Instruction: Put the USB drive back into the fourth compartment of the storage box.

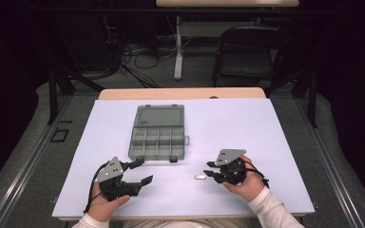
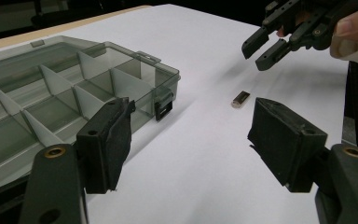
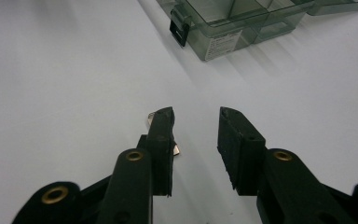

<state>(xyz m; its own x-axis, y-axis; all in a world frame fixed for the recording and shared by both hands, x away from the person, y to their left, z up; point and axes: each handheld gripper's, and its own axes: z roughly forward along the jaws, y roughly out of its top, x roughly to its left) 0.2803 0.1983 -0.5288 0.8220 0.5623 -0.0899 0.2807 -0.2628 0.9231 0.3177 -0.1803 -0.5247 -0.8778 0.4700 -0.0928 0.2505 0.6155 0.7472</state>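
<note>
Right tongs (image 1: 210, 170): hovering just beside the small silver metal piece (image 1: 199, 177), jaws spread, pinching nothing.
Left tongs (image 1: 141, 172): waiting spread and empty near the open grey plastic compartment box (image 1: 158, 133).
Progress: the piece is lying on the bench, not yet picked; carrying it to the box seems left.
Surface: white sheet (image 1: 247, 128) is covering the bench.
Room: dark, a black chair (image 1: 247, 54) is standing behind.

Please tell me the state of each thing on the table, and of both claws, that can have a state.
Organizer box: open, lid laid back flat, compartments look empty.
Small metal piece: lying flat on the white sheet, loose, apart from the box.
Left claw: open, nothing between the jaws.
Right claw: open, close to the small metal piece, not gripping it.
</note>
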